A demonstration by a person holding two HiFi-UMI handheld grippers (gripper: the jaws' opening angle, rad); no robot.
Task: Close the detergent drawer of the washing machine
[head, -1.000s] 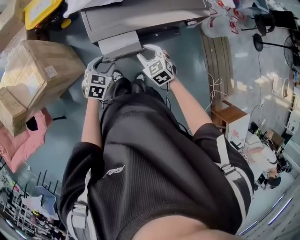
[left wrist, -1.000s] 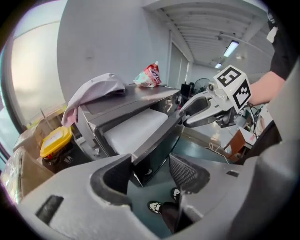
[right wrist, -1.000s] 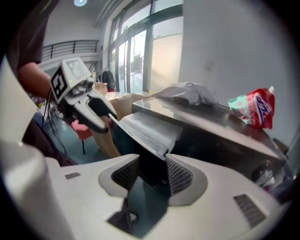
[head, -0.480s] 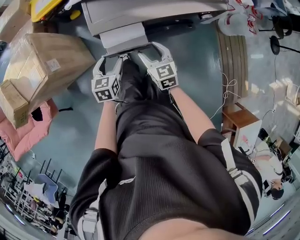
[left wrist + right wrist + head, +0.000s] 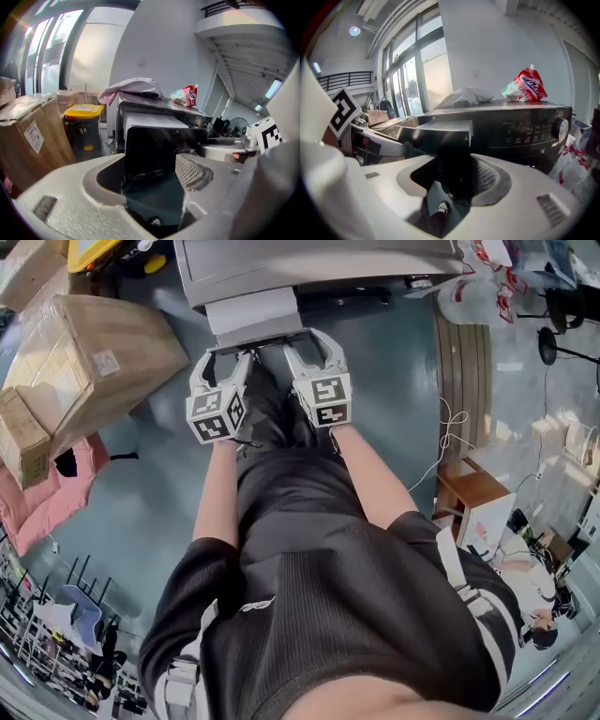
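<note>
The washing machine (image 5: 319, 261) stands at the top of the head view, its white detergent drawer (image 5: 251, 313) pulled out toward me. Both grippers sit side by side at the drawer's black front. My left gripper (image 5: 225, 357) has just been opening. In the left gripper view the black drawer front (image 5: 159, 150) fills the gap of the left gripper (image 5: 150, 187), and the pads do not press on it. My right gripper (image 5: 309, 343) has just been closing a little. Its jaws stay apart, and the drawer (image 5: 440, 129) lies just ahead of the right gripper (image 5: 450, 187).
Cardboard boxes (image 5: 84, 362) and a pink cloth (image 5: 47, 502) lie at the left, with a yellow-lidded bin (image 5: 83, 126) beside the machine. A wooden stool (image 5: 469, 493) and cables are at the right. A red bag (image 5: 525, 86) and cloth rest on the machine's top.
Both grippers have rolled about their own axes at the drawer's front, and their jaws stand wider. The drawer sticks out about as far as before.
</note>
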